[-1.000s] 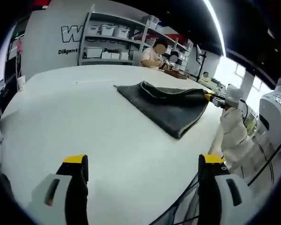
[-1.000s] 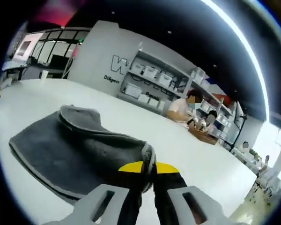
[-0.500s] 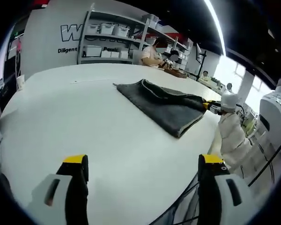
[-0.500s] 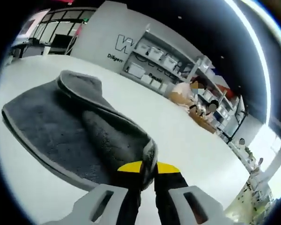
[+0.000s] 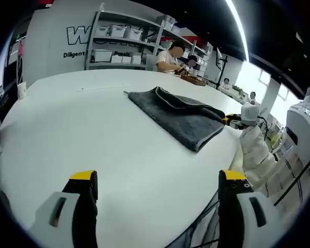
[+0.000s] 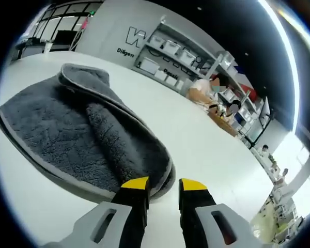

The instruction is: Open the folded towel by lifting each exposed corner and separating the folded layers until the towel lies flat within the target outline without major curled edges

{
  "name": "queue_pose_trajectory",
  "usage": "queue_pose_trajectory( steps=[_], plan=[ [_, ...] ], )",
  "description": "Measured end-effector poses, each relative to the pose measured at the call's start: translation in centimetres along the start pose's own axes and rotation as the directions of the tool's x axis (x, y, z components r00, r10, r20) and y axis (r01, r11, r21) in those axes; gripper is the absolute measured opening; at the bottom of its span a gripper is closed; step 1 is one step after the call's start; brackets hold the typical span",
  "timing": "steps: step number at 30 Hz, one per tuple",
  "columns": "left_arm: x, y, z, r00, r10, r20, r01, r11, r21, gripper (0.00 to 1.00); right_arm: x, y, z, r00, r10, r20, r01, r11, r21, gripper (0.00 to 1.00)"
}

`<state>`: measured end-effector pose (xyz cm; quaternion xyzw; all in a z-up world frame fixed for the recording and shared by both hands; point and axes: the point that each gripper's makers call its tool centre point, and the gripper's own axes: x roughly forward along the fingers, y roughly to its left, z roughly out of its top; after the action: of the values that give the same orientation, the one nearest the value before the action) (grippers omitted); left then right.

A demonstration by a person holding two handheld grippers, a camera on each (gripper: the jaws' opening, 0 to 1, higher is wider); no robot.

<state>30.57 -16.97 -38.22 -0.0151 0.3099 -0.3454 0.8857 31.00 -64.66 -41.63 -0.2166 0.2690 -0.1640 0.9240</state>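
A dark grey towel (image 5: 181,116) lies folded on the white table (image 5: 93,134), its top layer rumpled into a ridge. In the right gripper view the towel (image 6: 82,134) spreads just ahead of my right gripper (image 6: 164,185). That gripper's yellow-tipped jaws stand a little apart, and the towel's rounded near corner lies on the table right at their tips. My left gripper (image 5: 157,178) hangs open over the near part of the table, well short of the towel, with nothing between its jaws. The right gripper (image 5: 231,120), held by a white-sleeved arm, sits at the towel's right corner.
Shelves with white bins (image 5: 119,44) line the back wall. A person (image 5: 168,59) sits at the table's far side, by a brown tray (image 5: 195,81). The table's edge (image 5: 232,155) curves close on the right, next to a white machine (image 5: 305,124).
My right gripper was shut on the towel's corner and held it raised. Its jaws have now parted and the corner lies down on the table. The left gripper has stayed in place.
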Motion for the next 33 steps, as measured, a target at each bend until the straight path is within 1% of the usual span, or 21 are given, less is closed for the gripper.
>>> queue_pose_trajectory(
  steps=[5,8,9,12,14,18,22,23,24,26,29,32,33],
  plan=[
    [0.3,-0.2,0.1,1.0,-0.008,-0.004,0.008,1.0,0.004,0.95,-0.7,-1.3,-0.2,0.999,-0.044,-0.011,0.044,0.999,0.032,0.37],
    [0.4,-0.4,0.1,1.0,-0.012,-0.007,0.012,1.0,0.009,0.95,-1.4,-2.0,-0.5,0.997,-0.064,-0.033,0.065,0.996,0.057,0.51],
    [0.5,-0.4,0.2,1.0,-0.013,-0.008,0.014,1.0,0.01,0.95,-1.5,-2.1,-0.6,0.997,-0.065,-0.041,0.068,0.996,0.062,0.57],
    [0.6,-0.5,0.2,1.0,-0.019,-0.006,0.019,1.0,0.018,0.97,-2.5,-2.8,0.0,0.998,-0.05,-0.026,0.053,0.992,0.113,0.7],
    [0.9,-0.6,0.3,1.0,-0.027,-0.014,0.028,0.999,0.027,0.97,-3.1,-2.8,0.5,0.999,-0.03,-0.019,0.033,0.991,0.13,0.76],
    [1.4,-0.8,0.7,0.999,-0.038,-0.007,0.038,0.999,0.027,0.97,-4.0,-3.0,1.2,1.0,-0.01,-0.015,0.012,0.991,0.13,0.89],
    [1.7,-1.0,1.0,0.999,-0.047,-0.004,0.047,0.998,0.029,0.96,-4.6,-2.9,1.8,1.0,0.016,0.004,-0.017,0.991,0.129,0.94],
    [2.3,-1.2,1.3,0.998,-0.056,-0.003,0.056,0.998,0.026,0.96,-5.1,-2.3,2.1,0.998,0.064,0.014,-0.065,0.988,0.139,0.97],
    [2.5,-1.3,1.3,0.998,-0.06,-0.007,0.06,0.998,0.028,0.96,-5.1,-2.1,2.2,0.997,0.076,0.015,-0.077,0.987,0.141,0.99],
    [3.2,-1.6,1.7,0.997,-0.072,-0.01,0.072,0.997,0.036,0.96,-5.7,-0.7,2.7,0.988,0.149,0.028,-0.151,0.982,0.113,0.99],
    [4.0,-2.2,2.4,0.995,-0.097,-0.001,0.097,0.995,0.038,0.95,-6.2,0.5,3.2,0.976,0.213,0.051,-0.217,0.972,0.094,0.99],
    [4.4,-2.4,2.8,0.994,-0.106,0.007,0.106,0.994,0.031,0.92,-6.6,0.9,3.2,0.972,0.23,0.053,-0.234,0.969,0.084,0.99],
    [5.2,-2.5,3.3,0.993,-0.115,0.014,0.115,0.993,0.025,0.92,-6.8,1.1,3.1,0.971,0.235,0.051,-0.239,0.968,0.081,0.99]
  ],
)
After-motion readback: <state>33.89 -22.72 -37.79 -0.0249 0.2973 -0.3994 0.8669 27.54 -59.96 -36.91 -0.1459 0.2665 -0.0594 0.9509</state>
